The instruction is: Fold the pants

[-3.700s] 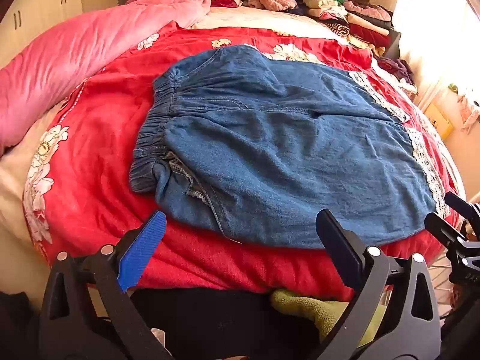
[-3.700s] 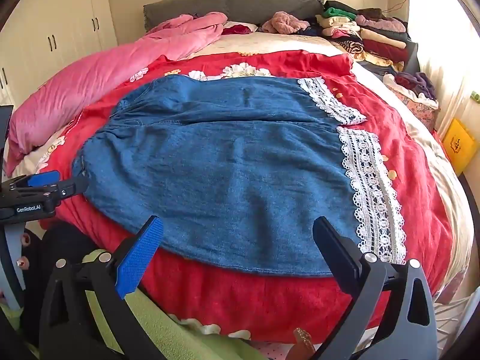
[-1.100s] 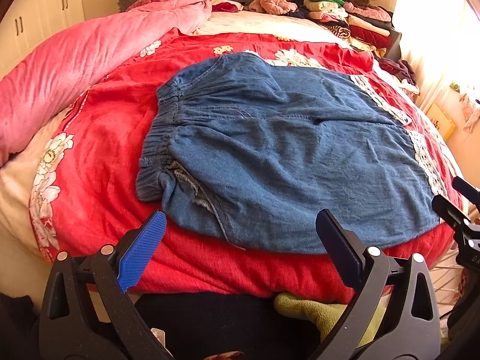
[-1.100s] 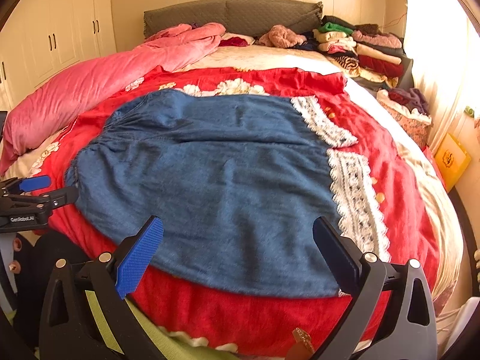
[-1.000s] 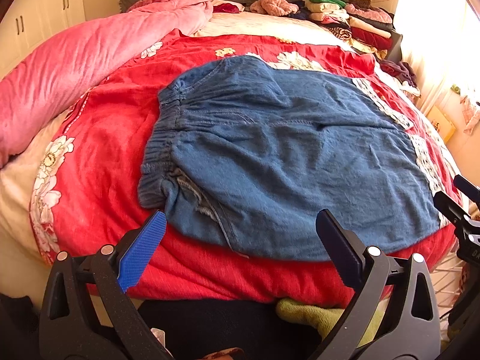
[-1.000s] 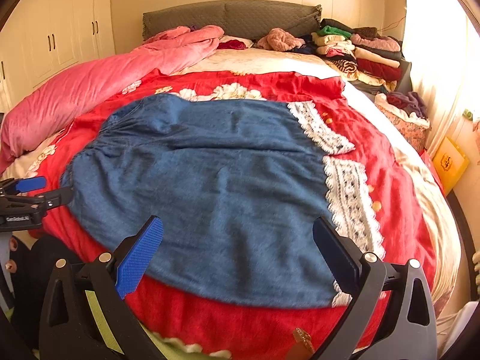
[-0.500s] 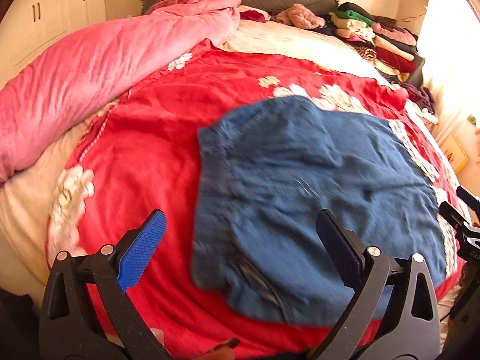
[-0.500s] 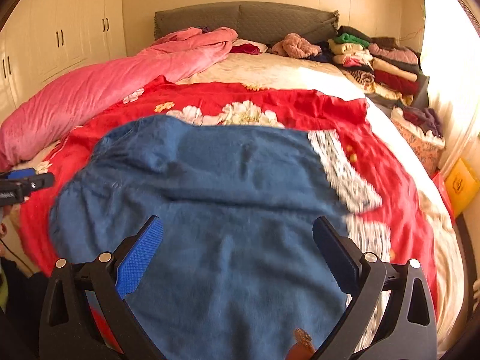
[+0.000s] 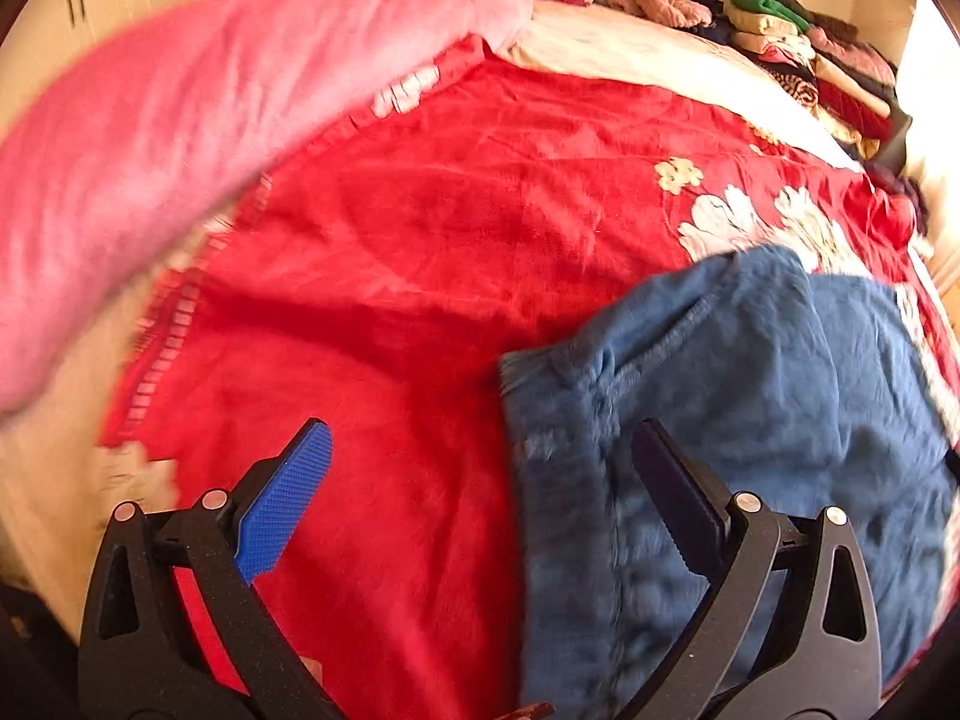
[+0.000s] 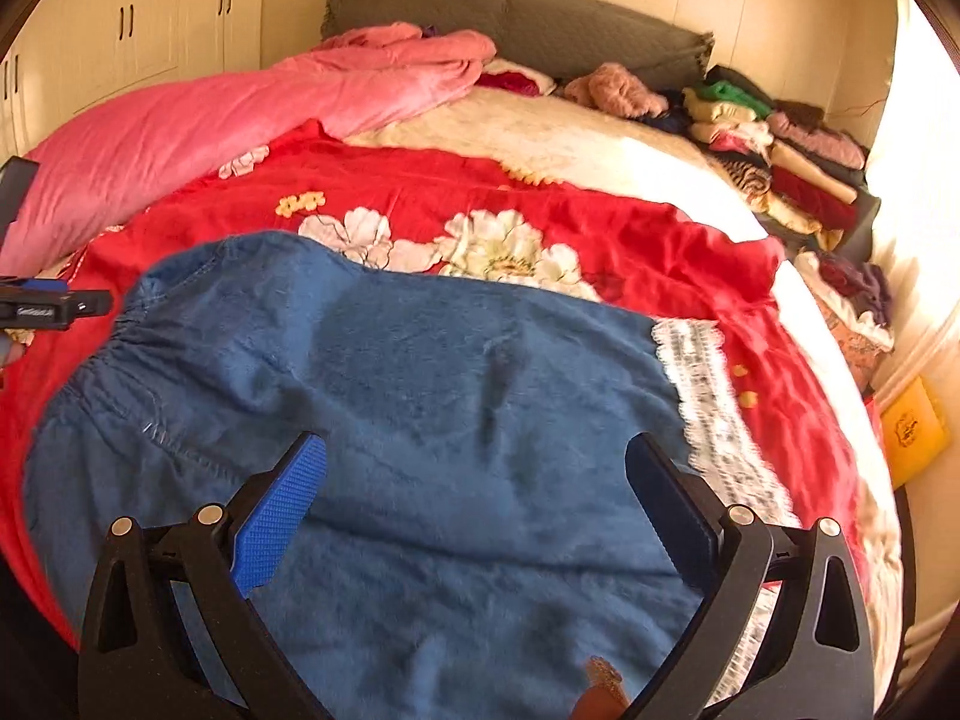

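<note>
Blue denim pants [image 10: 420,420] with white lace hems [image 10: 708,420] lie spread flat on a red floral blanket [image 10: 600,228]; the elastic waistband [image 9: 552,420] is at the left. My left gripper [image 9: 480,480] is open and empty, hovering over the waistband edge, one finger over red blanket and the other over denim. My right gripper [image 10: 474,480] is open and empty above the middle of the pants. The left gripper's tips also show at the left edge of the right wrist view [image 10: 54,303].
A pink duvet [image 10: 210,126] lies along the bed's left side. Folded clothes [image 10: 792,162] are stacked at the back right by the grey headboard [image 10: 510,18]. A yellow box [image 10: 912,426] stands on the floor at the right. White wardrobes [image 10: 132,18] line the left wall.
Both grippers have moved forward over the bed. The left view has swung left, so the pants now sit at its right. Both stay open.
</note>
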`<state>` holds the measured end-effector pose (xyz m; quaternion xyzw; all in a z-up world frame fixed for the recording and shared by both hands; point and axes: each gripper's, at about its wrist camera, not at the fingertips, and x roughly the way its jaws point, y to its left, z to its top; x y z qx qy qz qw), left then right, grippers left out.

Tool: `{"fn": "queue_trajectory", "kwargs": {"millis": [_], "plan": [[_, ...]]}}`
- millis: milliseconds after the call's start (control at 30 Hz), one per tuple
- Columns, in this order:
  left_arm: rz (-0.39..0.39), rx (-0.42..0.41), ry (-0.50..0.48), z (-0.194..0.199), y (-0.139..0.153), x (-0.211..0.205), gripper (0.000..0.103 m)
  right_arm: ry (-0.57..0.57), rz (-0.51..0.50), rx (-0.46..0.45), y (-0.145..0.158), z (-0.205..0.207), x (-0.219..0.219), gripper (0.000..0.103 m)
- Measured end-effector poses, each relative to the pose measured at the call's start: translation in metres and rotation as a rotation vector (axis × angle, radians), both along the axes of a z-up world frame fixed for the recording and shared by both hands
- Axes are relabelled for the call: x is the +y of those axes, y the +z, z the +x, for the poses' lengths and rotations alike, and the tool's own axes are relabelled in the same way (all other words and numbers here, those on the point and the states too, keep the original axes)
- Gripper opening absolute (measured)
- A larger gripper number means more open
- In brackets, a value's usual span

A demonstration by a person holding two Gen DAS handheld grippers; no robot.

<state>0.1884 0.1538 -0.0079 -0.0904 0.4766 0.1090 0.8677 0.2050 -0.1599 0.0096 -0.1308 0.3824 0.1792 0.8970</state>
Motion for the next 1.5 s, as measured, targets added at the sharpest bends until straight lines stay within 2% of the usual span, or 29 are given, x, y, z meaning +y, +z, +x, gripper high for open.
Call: {"fn": "queue_trajectory", "kwargs": {"millis": [33,133,200,233,267,300,333,367,433,533,600,700,767,833,900,1000,1067,1133,1200,1367,1500], "plan": [[-0.023,-0.005,-0.003,0.006,-0.004,0.002,0.094,0.005,0.000,0.011,-0.002,0.004,0.002,0.099],[0.012,0.000,-0.014,0.022,-0.015,0.003,0.094,0.015,-0.009,0.042,-0.011,0.019,0.010,0.099],[-0.007,0.004,-0.028,0.027,-0.023,0.004,0.093,0.015,-0.015,0.062,-0.017,0.029,0.013,0.099],[-0.041,0.003,-0.031,0.029,-0.028,0.004,0.086,0.009,-0.020,0.073,-0.021,0.036,0.016,0.099],[-0.074,0.003,-0.028,0.031,-0.033,0.004,0.074,0.000,-0.031,0.085,-0.024,0.043,0.018,0.099],[-0.100,0.002,-0.026,0.032,-0.036,0.004,0.073,0.004,-0.036,0.099,-0.027,0.049,0.021,0.099],[-0.073,-0.003,-0.030,0.031,-0.036,0.000,0.066,0.006,-0.038,0.111,-0.030,0.055,0.024,0.099],[-0.047,-0.011,-0.059,0.031,-0.035,-0.005,0.051,0.005,-0.042,0.117,-0.032,0.060,0.027,0.099],[-0.020,-0.024,-0.100,0.029,-0.029,-0.011,0.036,-0.004,-0.060,0.142,-0.040,0.074,0.032,0.099],[-0.009,-0.037,-0.102,0.019,-0.017,-0.009,0.031,-0.039,-0.099,0.178,-0.051,0.091,0.032,0.099],[-0.004,-0.059,-0.094,0.010,-0.003,-0.004,0.031,-0.048,-0.078,0.214,-0.055,0.096,0.028,0.099],[0.061,-0.071,-0.091,0.009,0.000,-0.004,0.032,-0.056,-0.063,0.240,-0.061,0.099,0.023,0.099],[0.087,-0.032,-0.089,0.016,-0.014,-0.005,0.038,-0.067,-0.039,0.256,-0.065,0.101,0.018,0.099],[0.071,0.001,-0.085,0.022,-0.032,-0.001,0.045,-0.068,-0.028,0.255,-0.067,0.100,0.015,0.099],[0.086,-0.003,-0.077,0.023,-0.034,0.002,0.055,-0.066,-0.031,0.250,-0.067,0.100,0.014,0.099],[0.062,-0.017,-0.067,0.019,-0.031,0.009,0.059,-0.065,-0.030,0.249,-0.065,0.098,0.014,0.099],[0.054,-0.024,-0.061,0.016,-0.028,0.012,0.062,-0.073,-0.035,0.219,-0.058,0.093,0.013,0.099],[0.057,-0.052,-0.062,0.009,-0.017,0.010,0.062,-0.060,-0.016,0.137,-0.040,0.082,0.011,0.099],[0.057,-0.095,-0.069,0.001,0.001,0.008,0.064,-0.034,0.007,0.095,-0.025,0.073,0.009,0.099],[0.097,-0.185,-0.054,-0.019,0.036,0.006,0.079,0.076,0.020,-0.007,0.015,0.050,0.021,0.099],[0.117,-0.249,-0.044,-0.027,0.055,0.008,0.086,0.138,0.029,-0.035,0.031,0.044,0.037,0.099]]}}
